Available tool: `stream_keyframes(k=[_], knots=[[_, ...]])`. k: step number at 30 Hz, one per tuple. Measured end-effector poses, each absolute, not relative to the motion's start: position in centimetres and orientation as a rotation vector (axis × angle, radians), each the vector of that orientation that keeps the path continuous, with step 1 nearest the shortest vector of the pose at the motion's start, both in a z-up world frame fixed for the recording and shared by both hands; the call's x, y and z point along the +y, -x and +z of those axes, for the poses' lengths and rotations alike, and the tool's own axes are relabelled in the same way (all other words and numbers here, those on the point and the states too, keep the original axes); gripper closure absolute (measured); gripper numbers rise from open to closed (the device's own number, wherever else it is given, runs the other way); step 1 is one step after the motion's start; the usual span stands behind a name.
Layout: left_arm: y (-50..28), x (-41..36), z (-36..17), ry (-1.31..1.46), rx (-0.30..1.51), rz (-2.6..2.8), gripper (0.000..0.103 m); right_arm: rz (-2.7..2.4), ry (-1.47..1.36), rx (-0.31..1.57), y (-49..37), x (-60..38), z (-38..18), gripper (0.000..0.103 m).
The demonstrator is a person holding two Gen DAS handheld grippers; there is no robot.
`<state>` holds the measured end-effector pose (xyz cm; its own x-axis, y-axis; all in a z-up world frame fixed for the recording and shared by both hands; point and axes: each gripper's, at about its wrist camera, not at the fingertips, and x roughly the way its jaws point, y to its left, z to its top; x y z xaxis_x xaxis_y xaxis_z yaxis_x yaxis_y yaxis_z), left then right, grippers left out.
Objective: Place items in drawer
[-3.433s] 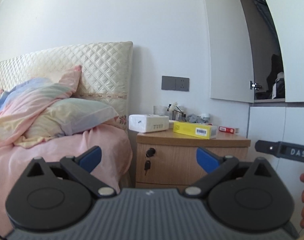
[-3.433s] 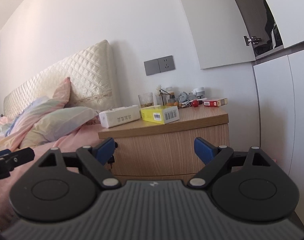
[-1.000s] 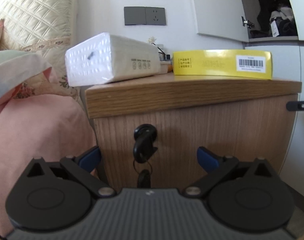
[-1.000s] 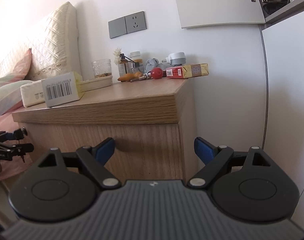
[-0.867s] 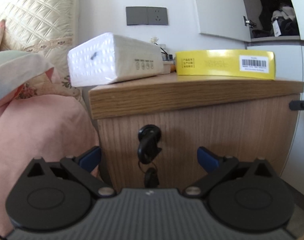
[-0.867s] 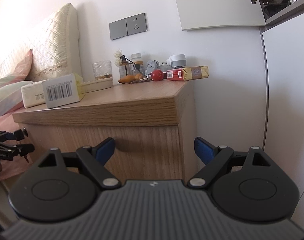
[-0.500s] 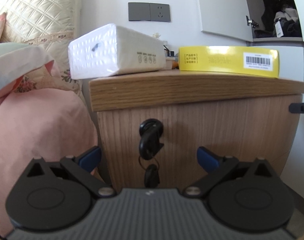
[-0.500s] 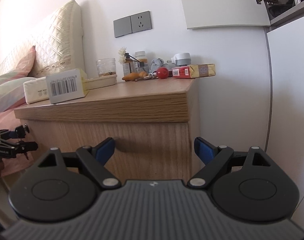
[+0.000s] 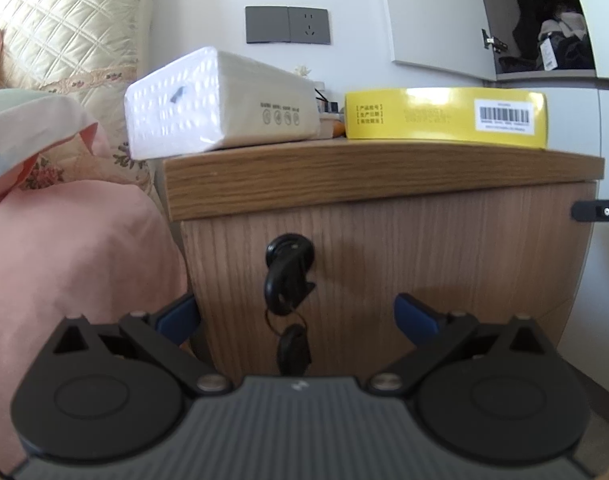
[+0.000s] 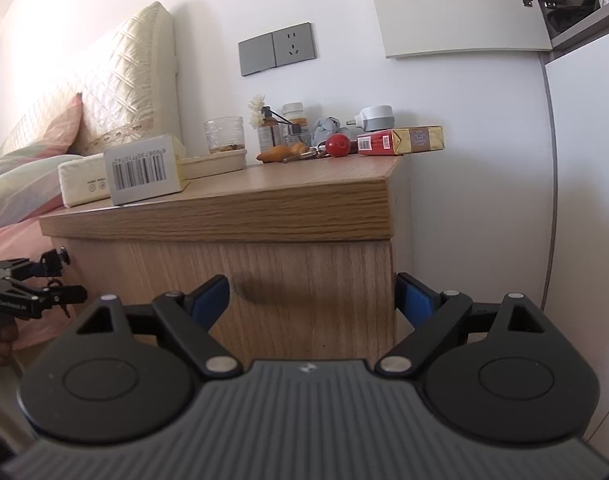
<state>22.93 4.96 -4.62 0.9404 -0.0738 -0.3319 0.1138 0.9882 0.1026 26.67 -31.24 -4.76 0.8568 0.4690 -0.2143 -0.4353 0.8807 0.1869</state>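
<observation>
Both tongs are closing in on the nightstand compared with the earlier frames, where the whole bed and cabinet were showing; now the wooden front is filling each view. Left gripper (image 9: 296,314) is sitting spread wide, nothing between its blue pads, lined up on the black key (image 9: 288,280) hanging in the lock of the drawer (image 9: 444,248). A second key is dangling below on a ring, just above the gripper body. Right gripper (image 10: 308,294) is also spread and empty, facing the drawer front near its right corner, one pad showing past the cabinet edge.

Outward: the drawer is sitting shut under the nightstand top (image 9: 384,176). On that top, the items are waiting: a white tissue pack (image 9: 220,104) at the bed side, a yellow box (image 9: 444,118) beside it, and farther back a glass (image 10: 223,134), small bottles, a red ball (image 10: 337,145) and a red-and-gold packet (image 10: 400,141). Pink bedding (image 9: 72,248) is lying left of the cabinet.

Step in hand, by my reading: opening the drawer, nothing stowed yet. Next move is calling for the left pads to close on the key head and draw straight back; a skewed pull risks slipping off or twisting the key.
</observation>
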Motion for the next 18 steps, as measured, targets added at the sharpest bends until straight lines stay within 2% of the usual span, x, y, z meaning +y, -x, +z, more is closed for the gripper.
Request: stream_keyframes(k=[18], knots=[[-21.4,5.1,-4.6,-0.109,0.318,-0.115,0.001,0.531,-0.112,0.266,-25.9,-31.8,-4.5,0.01]])
